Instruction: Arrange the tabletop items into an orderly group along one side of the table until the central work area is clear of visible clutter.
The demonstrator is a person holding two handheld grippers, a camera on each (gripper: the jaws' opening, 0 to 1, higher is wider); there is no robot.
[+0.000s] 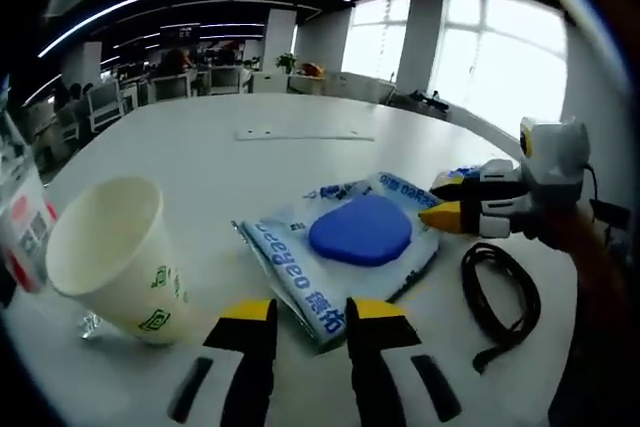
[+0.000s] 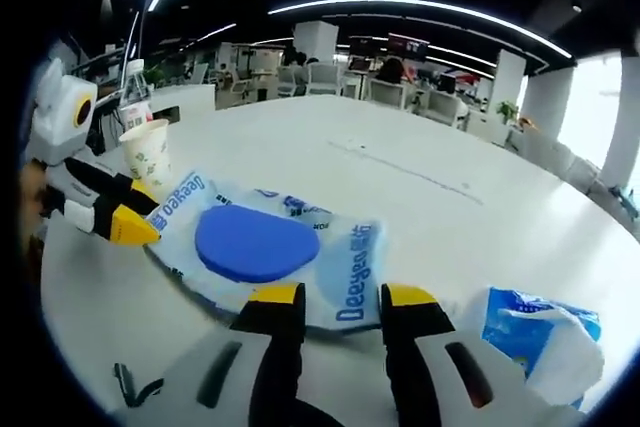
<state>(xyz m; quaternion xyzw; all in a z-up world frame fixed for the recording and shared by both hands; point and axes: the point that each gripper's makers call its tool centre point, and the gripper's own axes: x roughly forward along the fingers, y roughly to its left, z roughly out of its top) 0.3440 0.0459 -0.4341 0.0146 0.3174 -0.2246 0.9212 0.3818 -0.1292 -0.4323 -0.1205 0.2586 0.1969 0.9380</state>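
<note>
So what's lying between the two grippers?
The wet-wipes pack with its blue lid lies flat on the white table between the left gripper and the right gripper, shown in the right gripper view.

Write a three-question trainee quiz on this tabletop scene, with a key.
1. True or false: the paper cup lies flat on its side.
2. What sits on top of the wet-wipes pack?
A. a blue oval lid
B. a coiled cable
C. a bottle
3. Fill in: in the left gripper view, the black cable lies on the white table below the ______ gripper.

Key
1. False; it stands tilted, mouth up.
2. A; the blue lid.
3. right. In the same view, the left gripper has its jaws apart at the pack's near edge.
</note>
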